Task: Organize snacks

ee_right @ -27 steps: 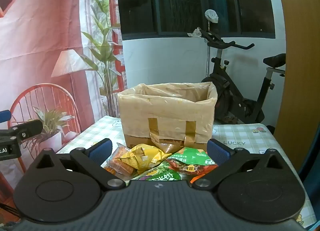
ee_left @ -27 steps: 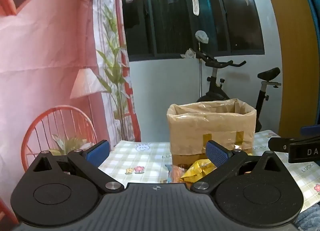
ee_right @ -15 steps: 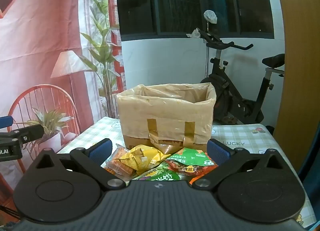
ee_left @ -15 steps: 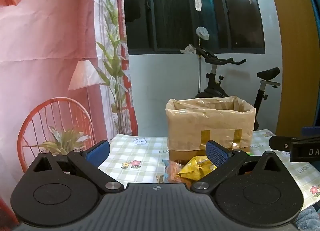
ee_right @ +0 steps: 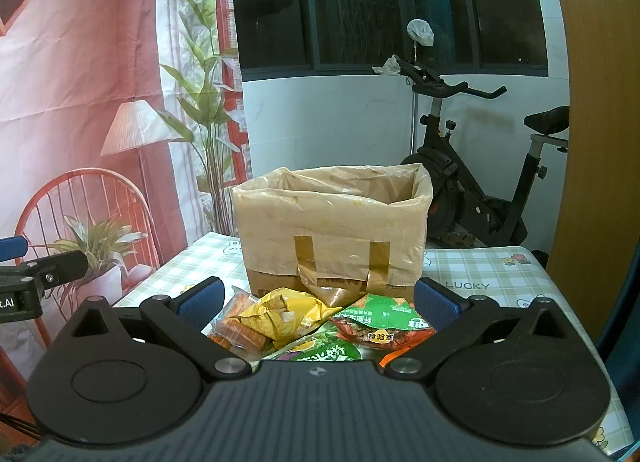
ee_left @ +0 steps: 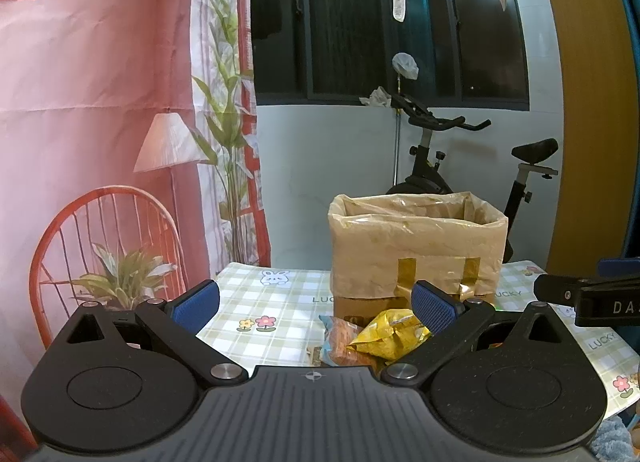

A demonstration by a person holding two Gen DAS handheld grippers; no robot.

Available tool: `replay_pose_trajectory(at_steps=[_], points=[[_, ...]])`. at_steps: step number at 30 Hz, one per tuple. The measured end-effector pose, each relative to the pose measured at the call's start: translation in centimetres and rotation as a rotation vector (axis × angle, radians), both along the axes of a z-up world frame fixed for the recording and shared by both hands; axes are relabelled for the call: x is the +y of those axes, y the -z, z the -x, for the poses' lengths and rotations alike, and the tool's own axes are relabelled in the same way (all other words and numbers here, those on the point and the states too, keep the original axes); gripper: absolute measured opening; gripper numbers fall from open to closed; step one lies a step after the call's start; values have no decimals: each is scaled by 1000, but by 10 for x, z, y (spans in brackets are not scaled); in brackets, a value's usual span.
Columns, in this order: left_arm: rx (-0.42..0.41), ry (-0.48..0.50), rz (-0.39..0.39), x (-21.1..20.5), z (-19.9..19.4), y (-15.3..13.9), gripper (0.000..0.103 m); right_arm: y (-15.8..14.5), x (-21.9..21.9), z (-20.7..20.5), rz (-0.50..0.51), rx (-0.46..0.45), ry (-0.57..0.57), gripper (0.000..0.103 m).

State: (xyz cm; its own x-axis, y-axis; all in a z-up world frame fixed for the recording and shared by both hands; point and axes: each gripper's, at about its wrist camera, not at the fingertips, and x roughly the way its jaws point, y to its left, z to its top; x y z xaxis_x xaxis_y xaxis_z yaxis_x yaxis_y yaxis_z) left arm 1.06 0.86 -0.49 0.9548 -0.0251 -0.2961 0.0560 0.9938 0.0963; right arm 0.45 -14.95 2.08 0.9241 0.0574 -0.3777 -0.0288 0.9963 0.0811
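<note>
The left gripper (ee_left: 316, 304), a black two-finger tool with blue ribbed pads, hangs above the near part of a table covered in a pale green checked cloth with flower and rabbit prints (ee_left: 276, 302), its jaws spread wide with nothing between them. The right gripper (ee_right: 316, 298), of the same build, is likewise wide apart and empty, held just short of a small heap of snack packets. That heap lies on the cloth right against the front foot of an open-topped cardboard box lined with translucent tan plastic taped down with brown strips (ee_right: 332, 234), which stands upright near the middle of the table. In the right wrist view the heap shows a crumpled yellow foil packet (ee_right: 284, 316) on top, an orange-brown wrapped biscuit pack (ee_right: 236, 328) tucked at its left side, a green and red packet with printed characters (ee_right: 380, 322) to its right, and a second green packet with white lettering (ee_right: 320, 352) nearest the camera (its lower edge is hidden by the gripper body). From the left wrist view only the yellow packet and the biscuit pack can be made out, low and right of centre. The box interior, as far as its rim allows a look, shows only the plastic liner. Behind the table stands a black exercise bike (ee_right: 472, 181) against a white wall, and to the left hangs a pink printed backdrop with a lamp and red chair (ee_left: 100, 141).
</note>
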Motion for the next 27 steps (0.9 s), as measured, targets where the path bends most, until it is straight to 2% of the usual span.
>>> replay_pose_trajectory(at_steps=[27], points=[[18,-5,9,0,1,1,103,1,2,-2,2,3,-1,103]])
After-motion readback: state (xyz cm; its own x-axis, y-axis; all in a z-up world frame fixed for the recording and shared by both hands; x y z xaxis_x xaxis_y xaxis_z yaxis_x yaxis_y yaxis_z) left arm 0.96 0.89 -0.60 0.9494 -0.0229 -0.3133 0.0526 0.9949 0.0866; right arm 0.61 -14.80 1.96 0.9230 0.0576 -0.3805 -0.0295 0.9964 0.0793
